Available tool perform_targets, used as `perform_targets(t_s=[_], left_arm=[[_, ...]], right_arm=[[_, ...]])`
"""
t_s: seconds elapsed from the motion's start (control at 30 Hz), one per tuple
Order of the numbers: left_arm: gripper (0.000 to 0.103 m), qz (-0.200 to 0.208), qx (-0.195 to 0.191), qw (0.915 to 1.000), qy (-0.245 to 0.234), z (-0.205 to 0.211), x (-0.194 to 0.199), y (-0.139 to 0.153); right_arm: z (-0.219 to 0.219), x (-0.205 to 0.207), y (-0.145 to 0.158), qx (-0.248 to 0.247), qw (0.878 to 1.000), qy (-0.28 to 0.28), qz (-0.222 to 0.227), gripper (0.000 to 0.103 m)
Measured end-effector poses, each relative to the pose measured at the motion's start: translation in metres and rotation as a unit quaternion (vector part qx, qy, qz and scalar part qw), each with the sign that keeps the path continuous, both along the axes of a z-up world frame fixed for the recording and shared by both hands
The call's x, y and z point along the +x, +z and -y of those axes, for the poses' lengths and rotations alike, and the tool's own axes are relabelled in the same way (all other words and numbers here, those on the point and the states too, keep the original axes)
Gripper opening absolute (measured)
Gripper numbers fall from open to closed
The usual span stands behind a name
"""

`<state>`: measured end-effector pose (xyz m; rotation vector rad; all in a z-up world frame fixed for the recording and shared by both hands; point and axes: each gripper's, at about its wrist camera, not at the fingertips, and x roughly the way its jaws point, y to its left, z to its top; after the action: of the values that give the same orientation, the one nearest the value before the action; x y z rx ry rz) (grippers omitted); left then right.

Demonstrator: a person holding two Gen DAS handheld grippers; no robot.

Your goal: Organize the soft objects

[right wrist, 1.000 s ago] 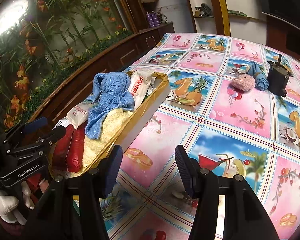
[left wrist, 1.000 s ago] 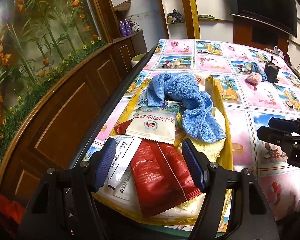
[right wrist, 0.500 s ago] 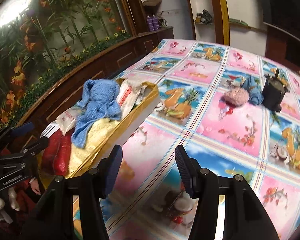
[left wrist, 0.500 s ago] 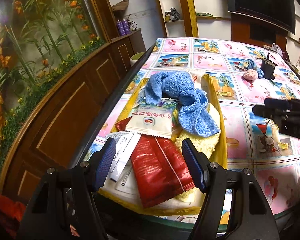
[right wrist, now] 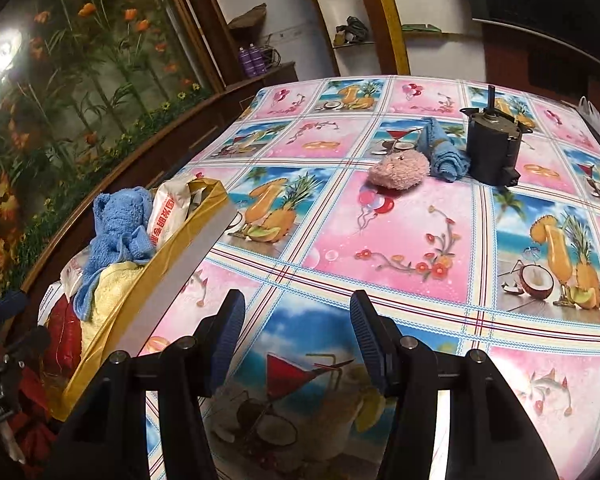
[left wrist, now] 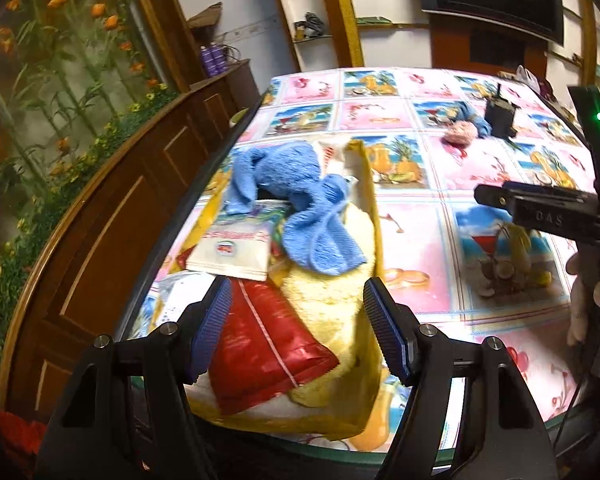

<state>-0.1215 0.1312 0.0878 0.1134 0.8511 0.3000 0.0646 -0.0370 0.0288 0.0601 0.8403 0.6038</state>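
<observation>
- Your box sits at the table's left edge, gold-lined and packed full.
- Inside it: blue towel draped on top, yellow towel under it, red packet at the near end, white packet mid-box.
- Still out on the cloth: pink plush touching a rolled blue cloth, just beside a dark motor, well apart from the box.
- Your left gripper hovers over the box's near end, fingers wide apart, holding nothing.
- Your right gripper is above bare cloth right of the box, fingers spread wide, nothing between them.
- Pink plush lies far ahead of your right gripper, slightly right of centre.
- The left view shows your right gripper side-on at the frame's right.
</observation>
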Motion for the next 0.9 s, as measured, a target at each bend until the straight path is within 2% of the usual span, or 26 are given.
perform_targets(t_s=[0.37,0.9], left_arm=[[0.069,0.001,-0.02,0.9998,0.005,-0.007,-0.003,-0.005],[0.069,0.018,-0.037,0.9991,0.007,-0.012,-0.02,0.003]], right_arm=[[-0.002,-0.002,-0.005,-0.01,1.0,-0.004,0.003,0.055],[0.001,-0.001,-0.007,-0.017,1.0,-0.022,0.014,0.055]])
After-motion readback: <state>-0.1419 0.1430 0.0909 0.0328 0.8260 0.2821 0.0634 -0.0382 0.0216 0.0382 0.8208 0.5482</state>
